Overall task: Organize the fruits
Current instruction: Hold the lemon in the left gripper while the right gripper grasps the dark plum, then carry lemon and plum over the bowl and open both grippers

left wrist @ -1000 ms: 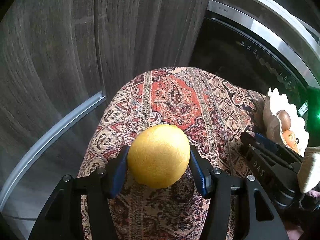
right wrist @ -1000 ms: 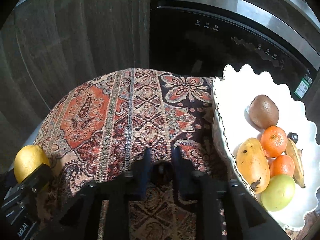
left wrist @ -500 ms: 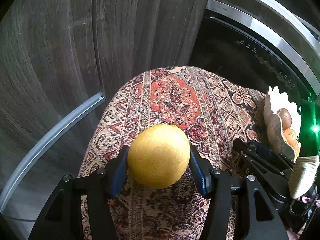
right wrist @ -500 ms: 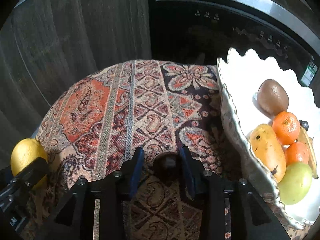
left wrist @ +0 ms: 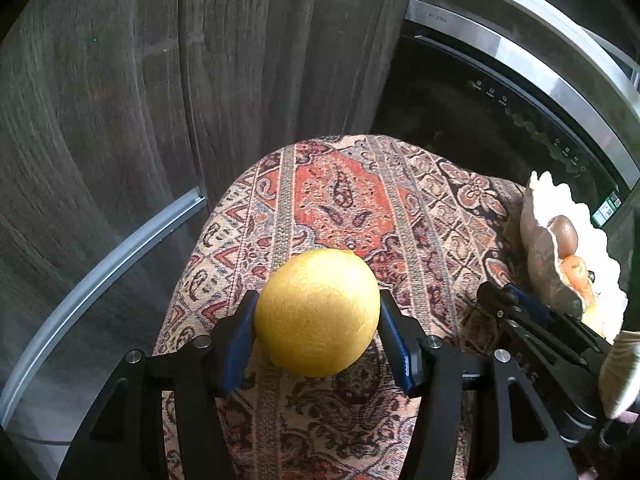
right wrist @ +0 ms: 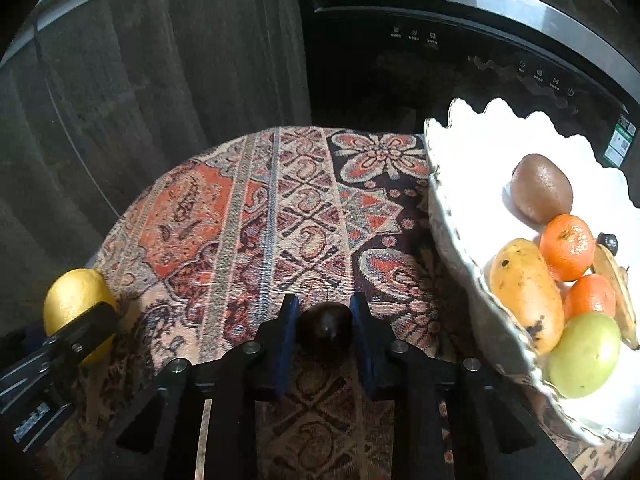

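Both the left gripper (left wrist: 318, 334) and the right gripper (right wrist: 324, 330) have matte black bodies, blue finger pads (left wrist: 236, 344) and silver screw heads (left wrist: 500, 355). White lettering marks the black housings.

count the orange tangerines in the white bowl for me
2. One tangerine lies just below the brown kiwi; the second tangerine sits below it, above the green fruit, in the white bowl. More may be hidden beneath the pile.

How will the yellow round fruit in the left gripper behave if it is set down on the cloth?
The yellow fruit is nearly spherical, so it would probably roll. Its rind looks firm and pebbled, so the pads likely hold it without slipping.
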Demonstrator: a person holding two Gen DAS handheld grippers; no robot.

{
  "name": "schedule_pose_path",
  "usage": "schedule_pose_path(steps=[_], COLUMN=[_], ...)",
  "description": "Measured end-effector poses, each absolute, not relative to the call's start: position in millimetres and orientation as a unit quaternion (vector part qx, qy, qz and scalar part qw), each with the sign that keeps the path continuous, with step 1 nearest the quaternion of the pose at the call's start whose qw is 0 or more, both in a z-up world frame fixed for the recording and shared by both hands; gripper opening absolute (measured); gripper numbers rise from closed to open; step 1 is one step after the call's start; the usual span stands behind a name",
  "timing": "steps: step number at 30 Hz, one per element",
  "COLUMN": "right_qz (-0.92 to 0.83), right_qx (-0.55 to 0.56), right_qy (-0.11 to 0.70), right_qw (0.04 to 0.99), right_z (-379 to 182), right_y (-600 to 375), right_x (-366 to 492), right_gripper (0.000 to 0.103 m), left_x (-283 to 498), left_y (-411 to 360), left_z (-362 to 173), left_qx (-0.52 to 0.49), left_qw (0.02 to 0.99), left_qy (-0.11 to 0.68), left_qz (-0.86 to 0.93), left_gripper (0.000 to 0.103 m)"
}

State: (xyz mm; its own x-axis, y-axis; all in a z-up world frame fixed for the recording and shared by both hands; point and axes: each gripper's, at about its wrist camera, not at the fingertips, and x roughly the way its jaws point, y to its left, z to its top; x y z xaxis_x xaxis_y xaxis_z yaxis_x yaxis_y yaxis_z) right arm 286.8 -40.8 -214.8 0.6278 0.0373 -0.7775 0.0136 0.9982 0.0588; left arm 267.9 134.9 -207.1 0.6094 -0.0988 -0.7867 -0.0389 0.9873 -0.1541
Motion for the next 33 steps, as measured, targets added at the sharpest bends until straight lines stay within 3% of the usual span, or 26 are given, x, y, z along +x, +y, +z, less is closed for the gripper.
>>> schedule_pose_path(steps=[14, 33], right_qz=[0.005, -0.042], right_qx=[0.03, 0.065], right_qy=[0.394, 0.359], right_qw=[0.919, 0.93], right_z=[-147.2, -97.2], right_y=[-83.5, -203.5], right_x=[238.3, 197.7], right_gripper=[0.027, 0.027], left_x=[247.8, 237.8], left_y=[76.2, -46.4], left_z=[-160.5, -100.7], left_qx=[-0.06, -0.03], left_qw=[0.901, 0.901], left_qy=[0.425, 0.412], left_qz=[-0.063, -0.132], left_gripper=[0.057, 0.057])
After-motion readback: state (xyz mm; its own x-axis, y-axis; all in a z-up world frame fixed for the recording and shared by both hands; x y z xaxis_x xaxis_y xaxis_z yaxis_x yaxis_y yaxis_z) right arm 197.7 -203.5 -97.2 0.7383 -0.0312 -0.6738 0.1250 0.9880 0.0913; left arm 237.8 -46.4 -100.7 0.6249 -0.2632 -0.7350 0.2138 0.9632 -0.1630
